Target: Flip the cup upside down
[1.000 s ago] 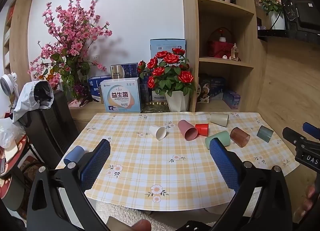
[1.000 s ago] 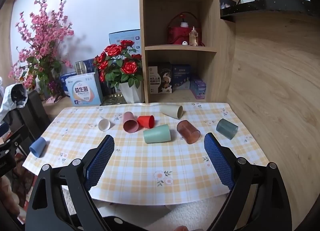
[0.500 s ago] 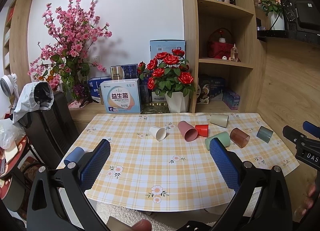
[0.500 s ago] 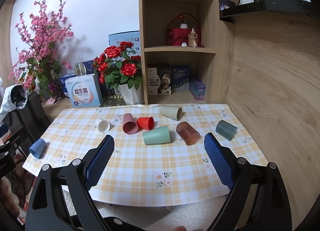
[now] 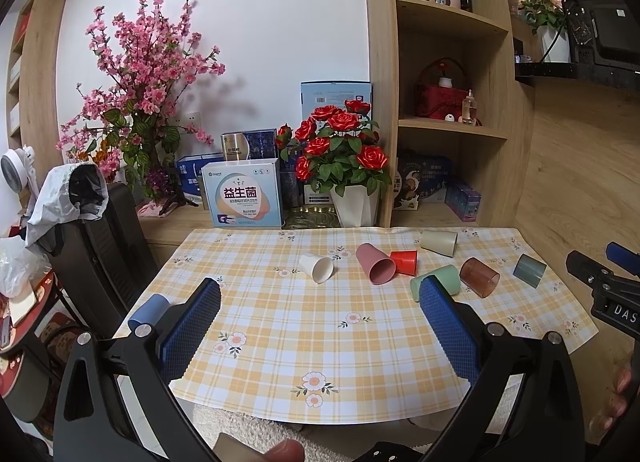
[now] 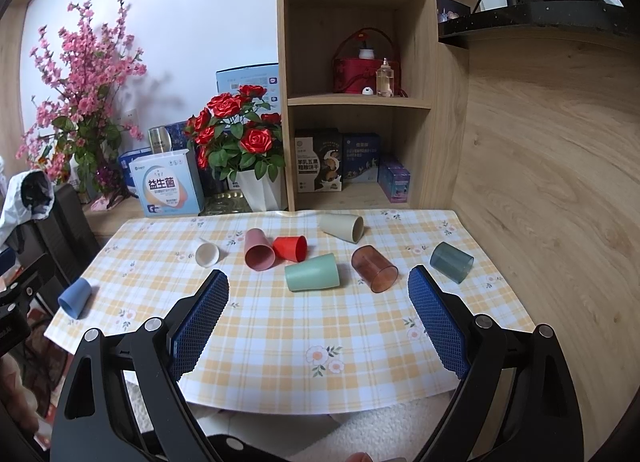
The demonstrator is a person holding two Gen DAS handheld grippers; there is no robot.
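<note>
Several cups lie on their sides on the checked tablecloth (image 6: 280, 326): white (image 6: 207, 253), pink (image 6: 258, 250), red (image 6: 291, 248), beige (image 6: 342, 226), mint green (image 6: 313, 272), clear brown (image 6: 374, 268) and grey-blue (image 6: 451, 262). A blue cup (image 6: 75, 297) lies at the table's left edge. My right gripper (image 6: 318, 294) is open and empty, held above the near half of the table. My left gripper (image 5: 320, 304) is open and empty, also short of the cups. The pink cup (image 5: 375, 264) and white cup (image 5: 317, 268) show ahead of it.
A white pot of red roses (image 6: 256, 189) and a blue-white box (image 6: 168, 189) stand behind the table. A wooden shelf unit (image 6: 360, 101) and a wood wall (image 6: 540, 181) close the right side. A black chair (image 5: 100, 246) stands at the left.
Both views have shifted very slightly; the cups have not moved and both grippers stay open.
</note>
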